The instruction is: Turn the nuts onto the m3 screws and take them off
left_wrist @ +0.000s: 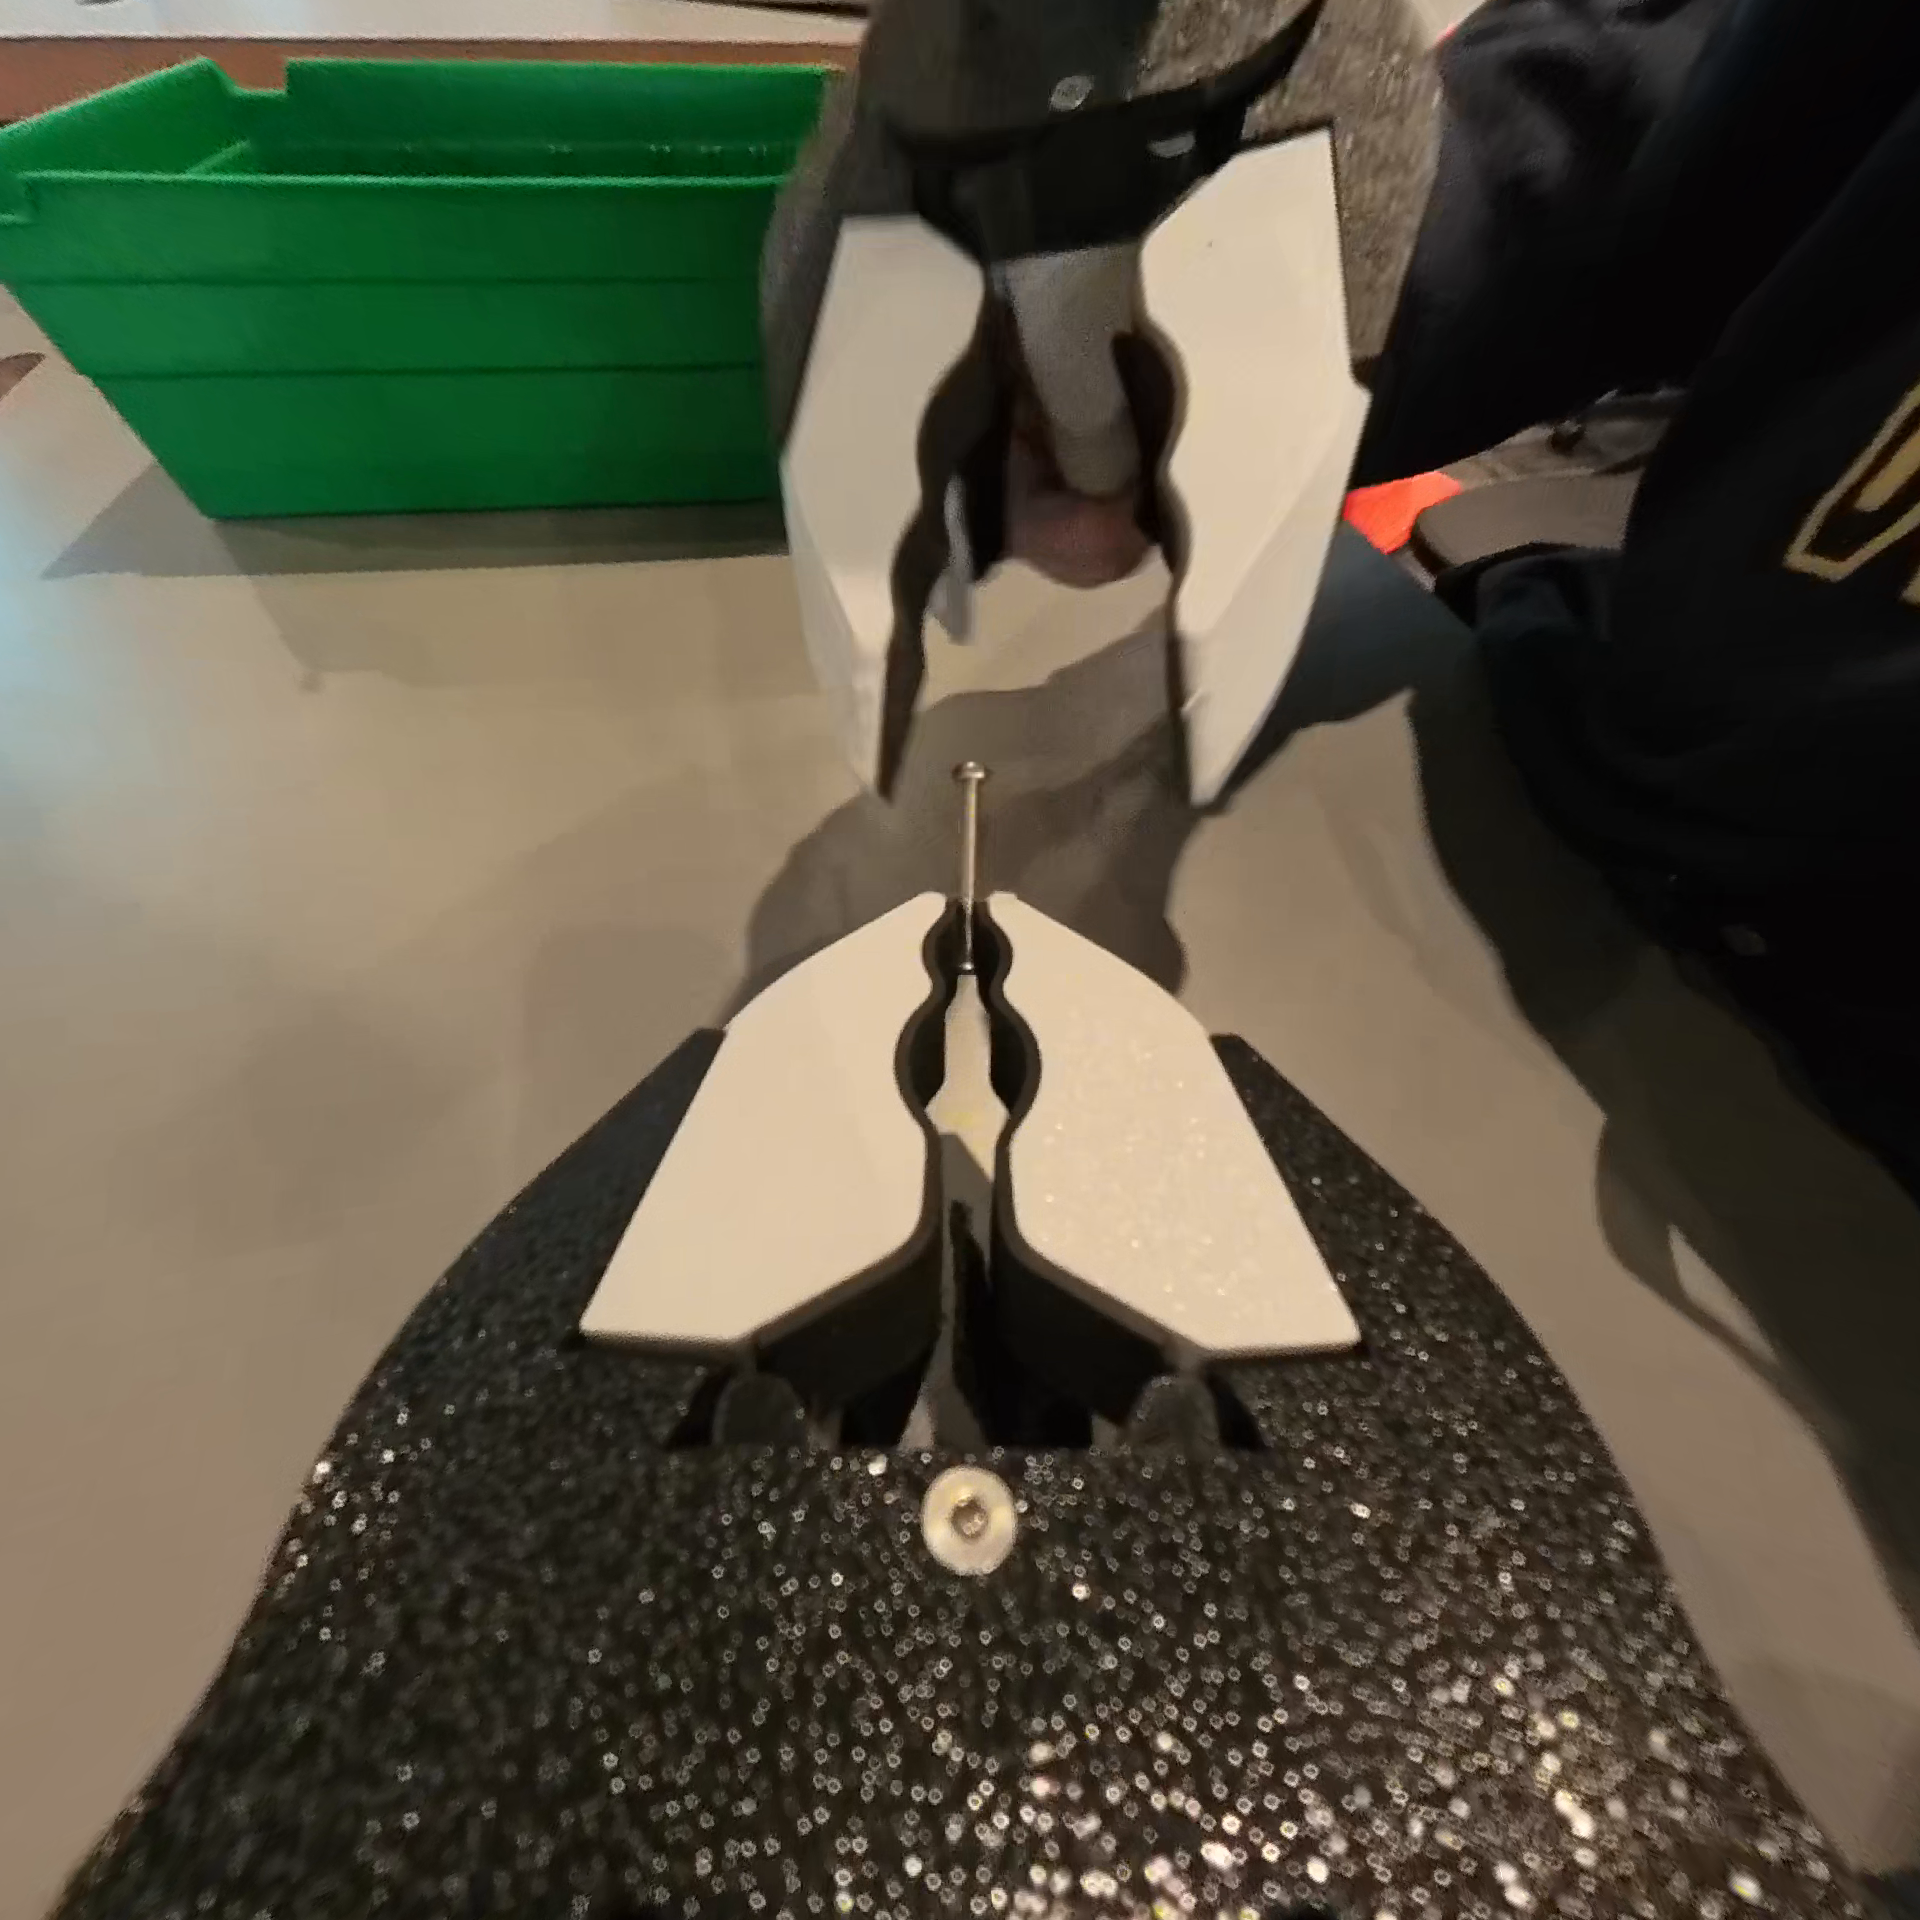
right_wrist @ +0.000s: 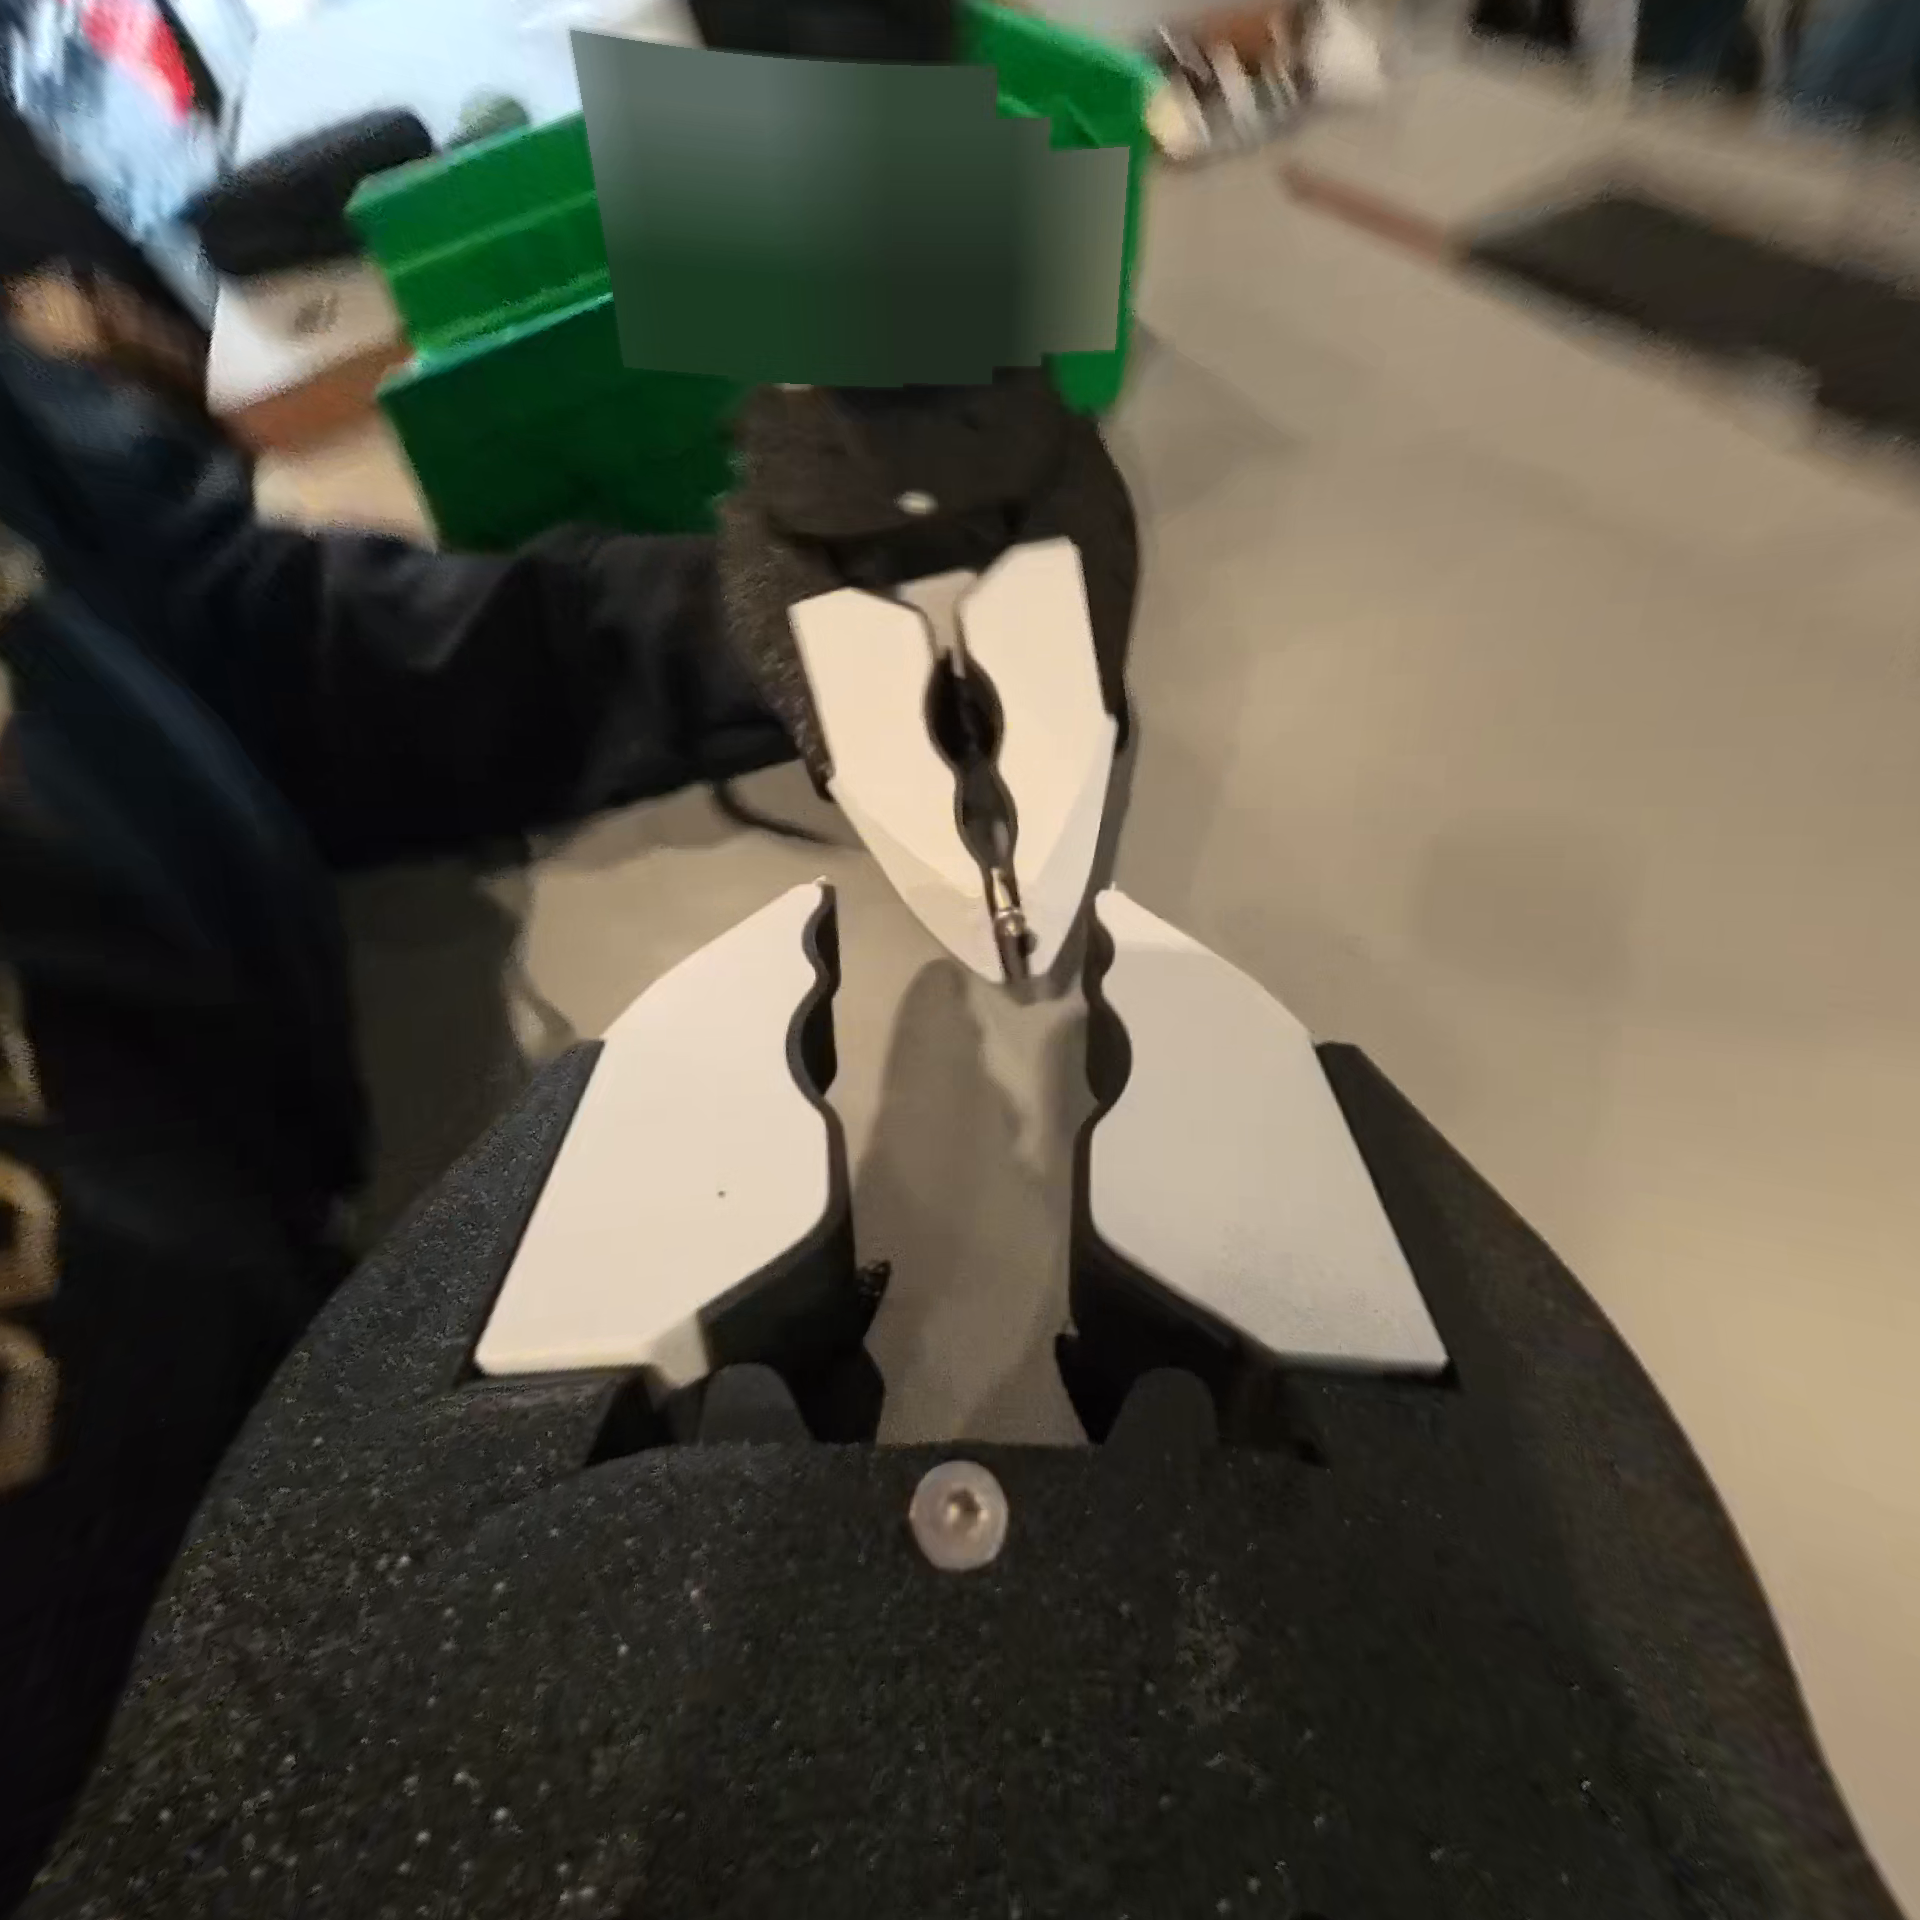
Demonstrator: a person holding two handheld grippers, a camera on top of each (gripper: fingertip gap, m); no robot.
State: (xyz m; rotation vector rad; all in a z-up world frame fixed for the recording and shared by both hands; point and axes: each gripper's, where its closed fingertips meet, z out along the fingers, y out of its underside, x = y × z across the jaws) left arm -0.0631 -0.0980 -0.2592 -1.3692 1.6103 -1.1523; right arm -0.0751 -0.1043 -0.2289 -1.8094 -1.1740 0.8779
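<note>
Item: M3 screw (left_wrist: 970,862), slim bright metal. Pinched by its lower shank at the very tips of the left gripper (left_wrist: 968,909), head standing clear ahead of the jaws. Likely light, rigid and slippery; a small part, easy to drop. Best gripped on the shank.

Right gripper (right_wrist: 961,904): jaws wide, nothing between them, facing the screw head.

Nut: none plainly visible.

Writing: pale lettering on a dark sleeve (left_wrist: 1766,499), not transcribed.

Green bin (left_wrist: 416,312): well beyond the jaws.

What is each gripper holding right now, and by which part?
The left gripper pinches a thin silver metal screw by its threaded end, head outward. The right gripper is open, holding nothing.
</note>
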